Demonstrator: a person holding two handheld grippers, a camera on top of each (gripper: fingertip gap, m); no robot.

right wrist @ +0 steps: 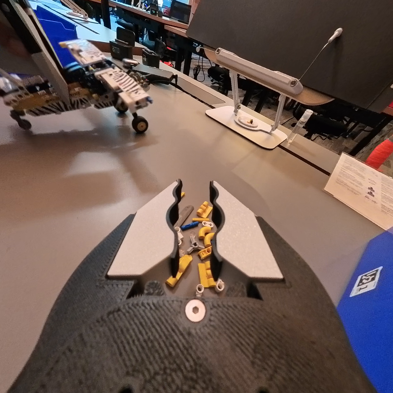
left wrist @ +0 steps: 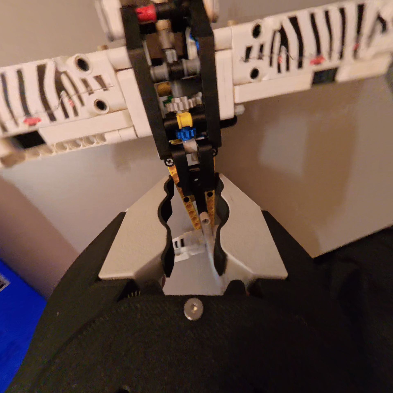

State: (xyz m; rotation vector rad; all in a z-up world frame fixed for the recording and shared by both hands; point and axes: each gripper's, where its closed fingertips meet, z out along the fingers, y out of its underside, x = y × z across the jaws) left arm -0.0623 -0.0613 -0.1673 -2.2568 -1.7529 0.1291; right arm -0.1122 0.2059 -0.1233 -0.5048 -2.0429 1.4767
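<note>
Your left gripper (left wrist: 194, 180) is closed partway on the tail end of the brick-built model plane (left wrist: 180, 89); both dark pads press on its yellow and black beams (left wrist: 192, 204). In the right wrist view the same plane (right wrist: 110, 89) is lifted, its wheels (right wrist: 139, 124) just above the grey table (right wrist: 191, 153), far left of your right gripper (right wrist: 195, 185). The wings are white with black stripes, and gears (left wrist: 182, 104) show in the open body.

Your right gripper has its fingers (right wrist: 177, 191) a little apart, and they hold nothing. It hangs over a small heap of loose parts (right wrist: 197, 238) on the table: yellow pieces, a blue pin (right wrist: 190, 225), a grey flat piece (right wrist: 185, 213) and small white connectors (right wrist: 219, 285).

Farther right you see a lamp stand (right wrist: 255, 119), a printed sheet (right wrist: 365, 193) and a blue bin (right wrist: 370, 297) at the edge; I cannot tell what is inside it. Another blue bin (right wrist: 57, 27) stands behind the plane.
</note>
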